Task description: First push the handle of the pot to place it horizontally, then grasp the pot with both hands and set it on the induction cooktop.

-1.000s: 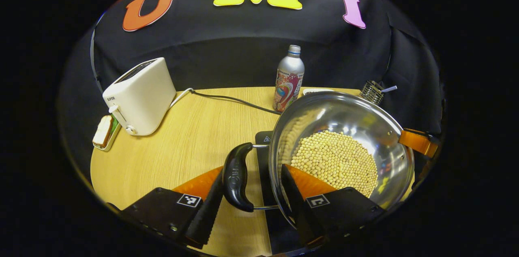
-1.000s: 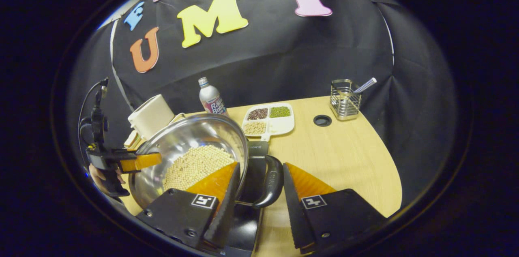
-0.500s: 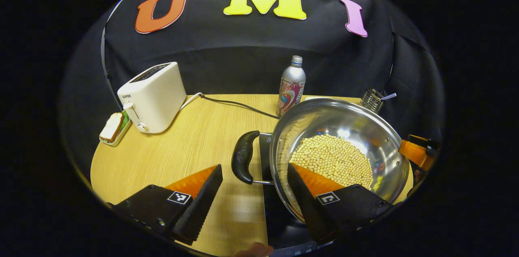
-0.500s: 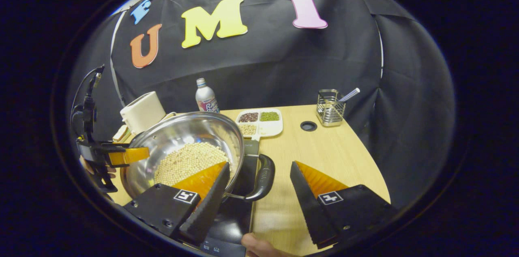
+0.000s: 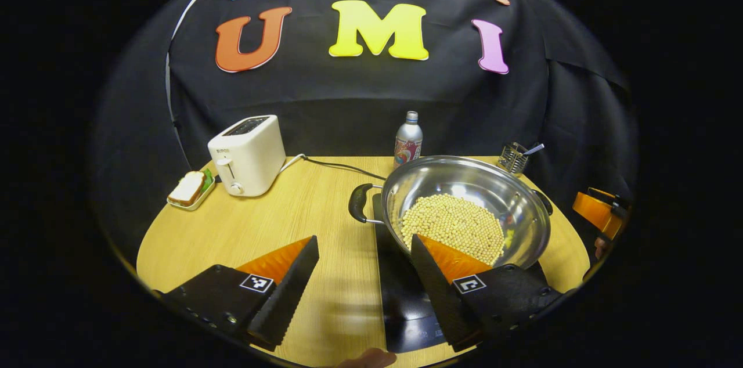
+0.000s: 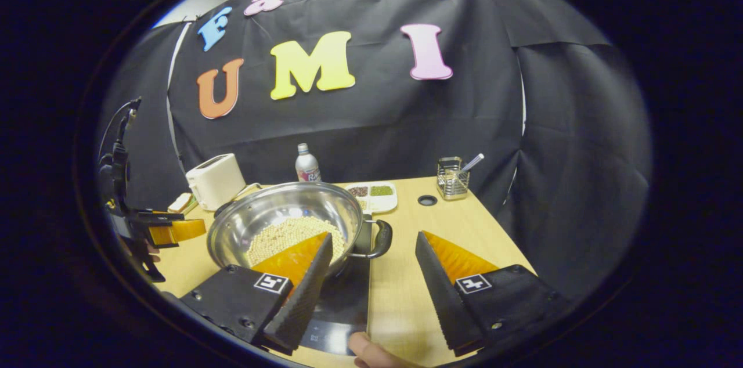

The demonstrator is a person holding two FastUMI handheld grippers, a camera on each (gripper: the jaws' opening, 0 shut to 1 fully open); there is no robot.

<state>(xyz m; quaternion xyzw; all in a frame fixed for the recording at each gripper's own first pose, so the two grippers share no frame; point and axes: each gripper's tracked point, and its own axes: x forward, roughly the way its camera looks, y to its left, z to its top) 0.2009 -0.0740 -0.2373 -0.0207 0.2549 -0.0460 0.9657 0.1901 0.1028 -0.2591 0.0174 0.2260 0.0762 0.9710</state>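
Beyond both sets of spread, empty fingers, the pot (image 5: 464,211) sits on the cooktop (image 5: 400,298) — left gripper (image 5: 363,287) and right gripper (image 6: 371,292) have let go and backed off, so placement looks done.

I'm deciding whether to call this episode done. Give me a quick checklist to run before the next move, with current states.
1. Pot sits on the induction cooktop: ok.
2. Pot handles lie level, out to the sides: ok.
3. Left gripper jaws open, off the handle: ok.
4. Right gripper jaws open, off the handle: ok.
5. Beans inside the pot, none seen spilled: ok.
6. Pot centred on the cooking zone: cannot tell.
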